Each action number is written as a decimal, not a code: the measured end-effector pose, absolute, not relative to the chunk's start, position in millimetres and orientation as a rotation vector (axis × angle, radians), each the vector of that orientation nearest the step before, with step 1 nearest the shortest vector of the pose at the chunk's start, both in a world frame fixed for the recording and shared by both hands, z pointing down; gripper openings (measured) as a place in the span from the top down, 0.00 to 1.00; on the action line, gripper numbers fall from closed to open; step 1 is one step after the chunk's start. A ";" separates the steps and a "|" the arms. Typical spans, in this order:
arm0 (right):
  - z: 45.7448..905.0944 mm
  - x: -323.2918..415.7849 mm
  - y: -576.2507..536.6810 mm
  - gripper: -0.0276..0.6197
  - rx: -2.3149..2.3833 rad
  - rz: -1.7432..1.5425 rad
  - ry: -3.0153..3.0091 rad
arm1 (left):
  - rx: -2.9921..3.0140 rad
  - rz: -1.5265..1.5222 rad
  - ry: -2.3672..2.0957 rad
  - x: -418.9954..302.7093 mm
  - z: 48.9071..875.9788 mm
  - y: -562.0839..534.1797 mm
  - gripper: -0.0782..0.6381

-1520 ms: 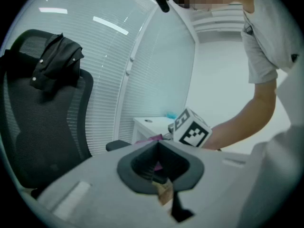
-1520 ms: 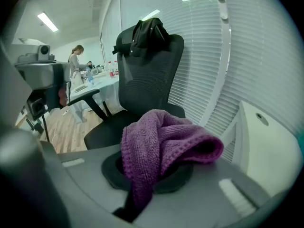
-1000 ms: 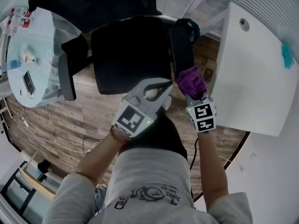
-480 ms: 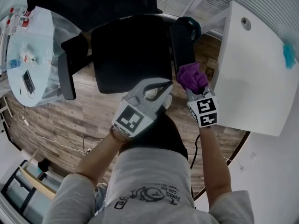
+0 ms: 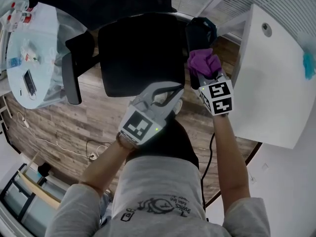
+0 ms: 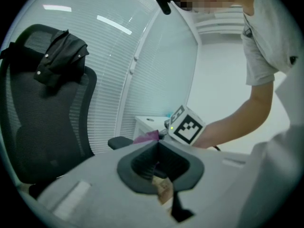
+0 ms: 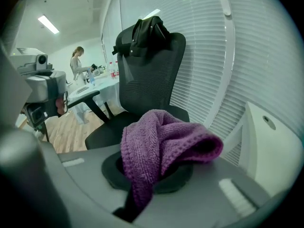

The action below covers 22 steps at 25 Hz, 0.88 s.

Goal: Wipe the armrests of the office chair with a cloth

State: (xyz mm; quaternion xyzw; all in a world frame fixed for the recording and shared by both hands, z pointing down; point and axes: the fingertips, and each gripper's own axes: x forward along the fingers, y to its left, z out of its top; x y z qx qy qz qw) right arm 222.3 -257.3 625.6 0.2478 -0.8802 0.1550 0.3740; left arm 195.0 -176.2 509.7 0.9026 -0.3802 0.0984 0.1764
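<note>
An office. A mesh chair (image 5: 138, 53) stands mid-frame by window blinds (image 7: 256, 56). A white desk (image 5: 276, 83) sits right, a table (image 5: 34, 58) upper left.

I counted two tongs in my hands, the left tongs (image 5: 167, 94) and the right tongs (image 5: 203, 75). There was one office chair (image 5: 138, 53), and it had two armrests: one armrest (image 5: 71, 83) at one side of the chair's seat and a second armrest (image 5: 197, 33) at the other. There was one cloth (image 5: 203, 63), purple, at the chair's second armrest. One dark garment (image 7: 145, 32) hung over the chair's backrest. Two worktops flanked the chair, one round worktop (image 5: 34, 48) and one white worktop (image 5: 276, 83). Beyond the chair's first armrest I counted one phone (image 5: 30, 84). One person (image 7: 77, 63) stood far behind the chair.
</note>
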 end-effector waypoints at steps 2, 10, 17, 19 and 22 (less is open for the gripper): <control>627.1 214.2 -270.5 0.91 0.627 0.378 -2.253 | 2.551 0.282 -1.081 190.9 512.7 -176.8 0.89; 630.9 182.8 -321.6 0.91 0.583 0.318 -2.224 | 2.524 0.272 -1.095 175.8 517.0 -182.3 0.89; 635.7 154.6 -361.8 0.91 0.564 0.300 -2.218 | 2.517 0.262 -1.107 167.0 519.6 -186.5 0.89; 637.4 147.2 -371.0 0.91 0.563 0.303 -2.220 | 2.517 0.267 -1.105 165.4 520.6 -186.7 0.89; 639.0 141.2 -379.7 0.91 0.570 0.302 -2.218 | 2.523 0.278 -1.097 165.2 522.4 -186.8 0.89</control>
